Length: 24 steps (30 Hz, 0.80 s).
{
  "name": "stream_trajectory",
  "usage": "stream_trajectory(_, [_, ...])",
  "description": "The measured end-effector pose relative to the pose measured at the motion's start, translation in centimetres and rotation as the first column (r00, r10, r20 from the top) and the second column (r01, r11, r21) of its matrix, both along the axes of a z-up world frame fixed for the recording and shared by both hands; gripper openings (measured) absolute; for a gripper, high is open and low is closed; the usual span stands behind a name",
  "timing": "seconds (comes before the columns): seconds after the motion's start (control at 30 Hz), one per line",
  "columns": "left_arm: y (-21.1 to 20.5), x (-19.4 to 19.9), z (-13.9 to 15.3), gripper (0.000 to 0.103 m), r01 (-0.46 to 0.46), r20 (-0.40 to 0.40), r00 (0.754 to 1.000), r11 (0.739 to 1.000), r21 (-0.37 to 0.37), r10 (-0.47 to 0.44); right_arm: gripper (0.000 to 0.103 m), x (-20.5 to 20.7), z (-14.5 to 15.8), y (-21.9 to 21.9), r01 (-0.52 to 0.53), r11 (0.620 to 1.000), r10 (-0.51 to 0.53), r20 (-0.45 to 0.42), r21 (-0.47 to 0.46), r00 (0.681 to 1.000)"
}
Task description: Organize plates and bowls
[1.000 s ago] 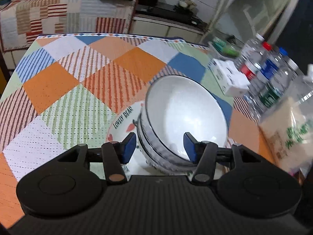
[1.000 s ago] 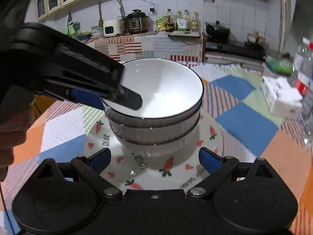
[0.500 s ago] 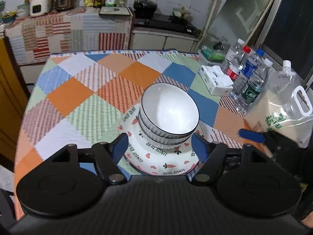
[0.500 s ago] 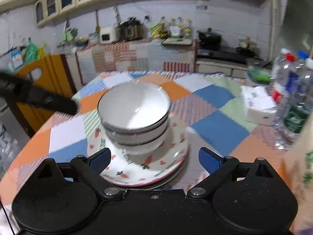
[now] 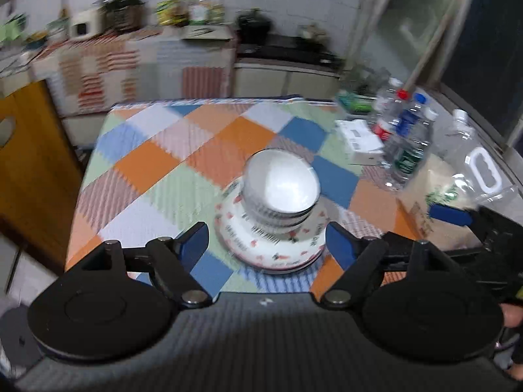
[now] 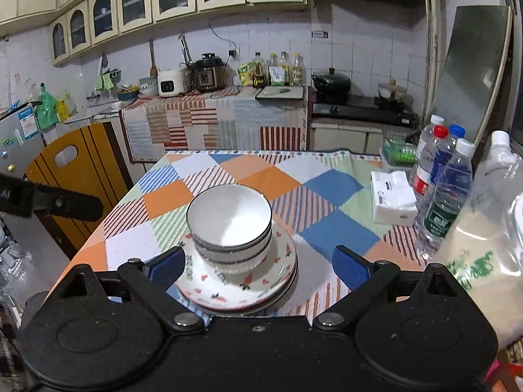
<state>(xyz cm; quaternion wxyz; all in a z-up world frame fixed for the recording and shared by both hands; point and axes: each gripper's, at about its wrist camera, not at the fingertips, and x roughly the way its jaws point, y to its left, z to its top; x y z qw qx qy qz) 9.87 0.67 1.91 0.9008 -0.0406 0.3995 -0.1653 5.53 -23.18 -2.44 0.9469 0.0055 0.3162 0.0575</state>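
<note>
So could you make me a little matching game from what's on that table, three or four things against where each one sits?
Things:
1. stacked bowls
2. carrot plates
3. tissue pack
4. water bottles

Places:
A. directly on the checked tablecloth, under the bowls
B. far right edge, standing upright
C. on top of the plates
D. between the plates and the bottles

Pairs: 1-C, 2-A, 3-D, 4-B

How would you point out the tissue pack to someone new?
Start at the checked tablecloth, then go to the cluster of water bottles at its right edge. The tissue pack lies just left of them: a low white block, the only soft, flat thing there.
</note>
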Motion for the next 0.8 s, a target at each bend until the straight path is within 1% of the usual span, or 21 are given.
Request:
stream_trajectory(0.07, [0.6, -0.6, -0.2, 0.078, -0.027, -0.018, 0.999, 1.0, -0.007, 0.027, 0.1, -0.5, 0.1, 0.0, 0.022, 0.999, -0.021, -0.027, 0.026, 0.999])
stream_trajectory(0.17, [1.2, -1.7, -0.4, 0.078, -0.065, -0.002, 0.998, 0.998, 0.027, 0.065, 0.1, -1.5, 0.2, 0.1, 0.017, 0.998, -0.015, -0.039, 0.056, 0.999])
stream_trajectory(0.23, [1.5, -2.1, -0.6, 0.078, -0.076, -0.003, 0.997, 0.996, 0.037, 0.077, 0.1, -2.0, 0.5, 0.4, 0.013, 0.999, -0.012, -0.039, 0.045, 0.999])
stream_trajectory(0.4, [2.2, -2.9, -0.9, 0.078, -0.091, -0.033, 0.995, 0.996, 0.025, 0.092, 0.1, -3.5, 1.1, 1.2, -0.007, 1.0, 0.008, -0.033, 0.026, 0.999])
stream_trajectory(0.43, [2.2, -3.1, -0.6, 0.078, -0.083, -0.028, 0.996, 0.996, 0.03, 0.084, 0.1, -3.9, 1.2, 1.4, -0.009, 1.0, 0.01, -0.039, 0.023, 0.999])
stream_trajectory(0.53, [2.3, -3.7, 0.3, 0.078, -0.099, 0.006, 0.995, 0.994, 0.047, 0.099, 0.1, -4.8, 1.5, 1.6, -0.01, 1.0, 0.01, -0.04, -0.01, 0.999])
stream_trajectory(0.63, [2.4, -4.3, 0.7, 0.078, -0.099, 0.021, 0.995, 0.994, 0.048, 0.098, 0.1, -5.6, 1.8, 1.7, 0.001, 0.999, -0.003, -0.04, -0.032, 0.999])
stream_trajectory(0.7, [2.2, -5.0, 1.0, 0.079, -0.112, 0.052, 0.993, 0.991, 0.076, 0.108, 0.101, -6.1, 2.0, 1.7, 0.009, 0.999, -0.01, -0.048, -0.034, 0.999])
stream_trajectory(0.77, [1.9, -6.0, 1.4, 0.083, -0.121, 0.098, 0.989, 0.986, 0.111, 0.111, 0.101, -6.3, 2.0, 1.7, 0.019, 0.999, -0.021, -0.073, -0.033, 0.997])
stream_trajectory(0.8, [1.8, -6.5, 1.5, 0.083, -0.124, 0.11, 0.988, 0.985, 0.122, 0.111, 0.102, -6.4, 1.9, 1.8, 0.022, 0.999, -0.025, -0.09, -0.033, 0.996])
